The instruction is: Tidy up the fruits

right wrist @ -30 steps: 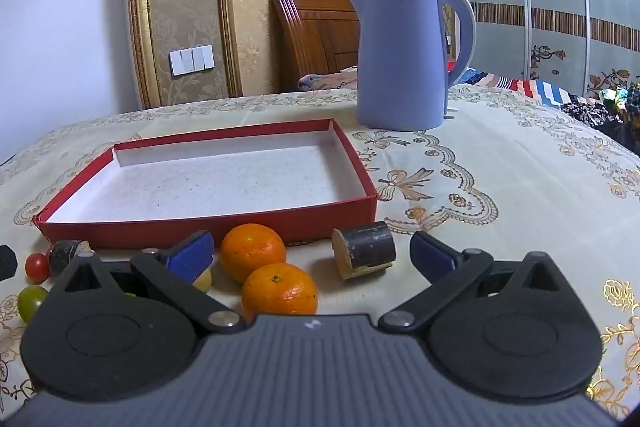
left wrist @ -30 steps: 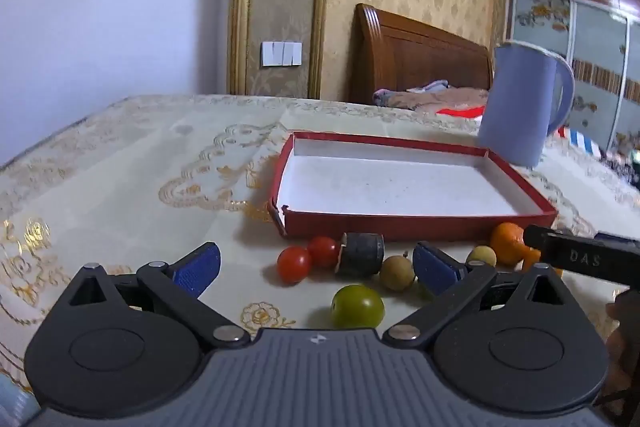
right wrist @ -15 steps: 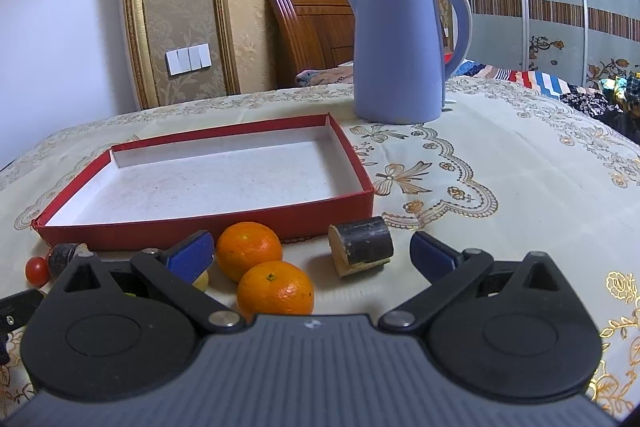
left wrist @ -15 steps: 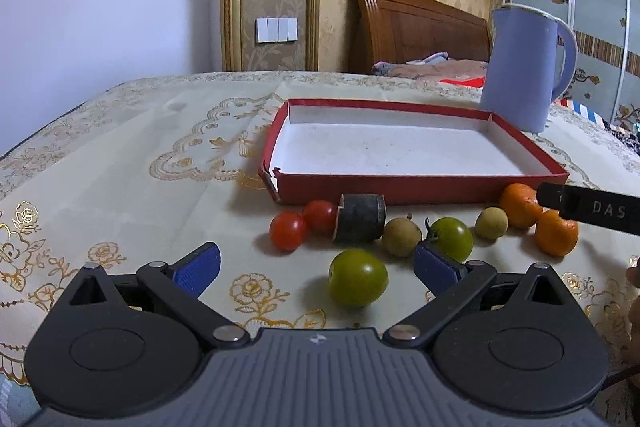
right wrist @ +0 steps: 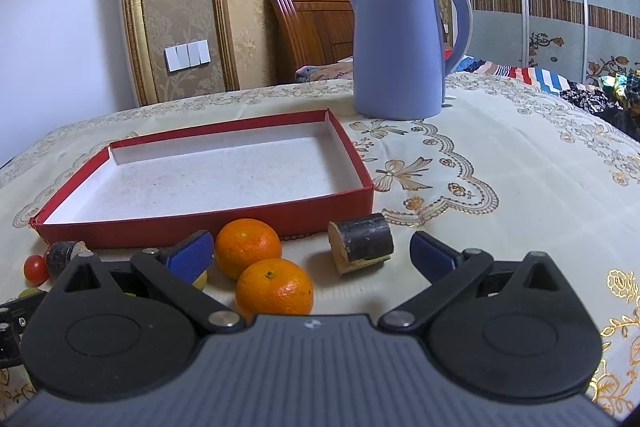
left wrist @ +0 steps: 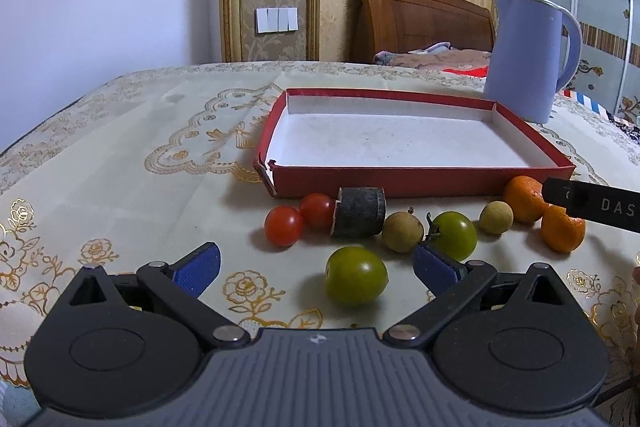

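An empty red tray (left wrist: 404, 181) (right wrist: 256, 219) lies on the tablecloth. Before its near wall lie two red tomatoes (left wrist: 283, 225), a dark sugarcane piece (left wrist: 359, 211), two tan longans (left wrist: 402, 231), two green tomatoes (left wrist: 355, 275) and two oranges (left wrist: 562, 229). My left gripper (left wrist: 316, 269) is open and empty, with the nearer green tomato between its fingers' line. My right gripper (right wrist: 310, 253) is open and empty just behind the two oranges (right wrist: 274, 286) and a second sugarcane piece (right wrist: 361, 243). One right finger shows in the left wrist view (left wrist: 592, 205).
A blue electric kettle (left wrist: 528, 57) (right wrist: 400, 43) stands behind the tray's right end. The table is covered by a cream cloth with gold embroidery (right wrist: 500, 163). A wooden headboard (left wrist: 416, 15) and wall stand beyond the far edge.
My left gripper has pulled back and risen, so more fruit shows in front of it. My right gripper has risen slightly. Both stay open; no fruit has moved.
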{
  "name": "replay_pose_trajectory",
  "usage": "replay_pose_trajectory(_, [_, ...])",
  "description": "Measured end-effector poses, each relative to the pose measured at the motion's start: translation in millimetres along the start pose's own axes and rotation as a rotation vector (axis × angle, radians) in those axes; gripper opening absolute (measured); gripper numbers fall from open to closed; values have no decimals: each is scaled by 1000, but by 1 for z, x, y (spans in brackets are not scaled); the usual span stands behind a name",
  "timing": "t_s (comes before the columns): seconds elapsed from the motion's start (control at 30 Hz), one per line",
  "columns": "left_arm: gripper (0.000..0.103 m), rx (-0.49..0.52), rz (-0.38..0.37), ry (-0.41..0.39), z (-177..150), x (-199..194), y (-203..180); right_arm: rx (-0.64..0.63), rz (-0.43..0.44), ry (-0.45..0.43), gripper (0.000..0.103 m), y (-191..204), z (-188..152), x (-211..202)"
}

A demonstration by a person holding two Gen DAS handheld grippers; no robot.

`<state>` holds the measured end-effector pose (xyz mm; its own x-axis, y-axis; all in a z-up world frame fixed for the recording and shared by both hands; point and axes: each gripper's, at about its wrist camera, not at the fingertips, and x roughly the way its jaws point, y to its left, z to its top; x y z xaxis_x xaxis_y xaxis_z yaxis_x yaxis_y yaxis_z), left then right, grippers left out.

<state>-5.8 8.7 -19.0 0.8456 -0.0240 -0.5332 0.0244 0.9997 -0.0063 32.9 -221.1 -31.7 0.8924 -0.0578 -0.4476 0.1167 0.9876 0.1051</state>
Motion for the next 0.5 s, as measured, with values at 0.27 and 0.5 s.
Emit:
replay_pose_trajectory(0.27, [103, 4, 4, 10, -1, 3, -1, 6, 0, 5, 103, -1, 0, 1])
replay_pose_trajectory(0.5, [103, -10, -3, 28, -1, 6, 1, 9, -1, 12, 103, -2, 0, 1])
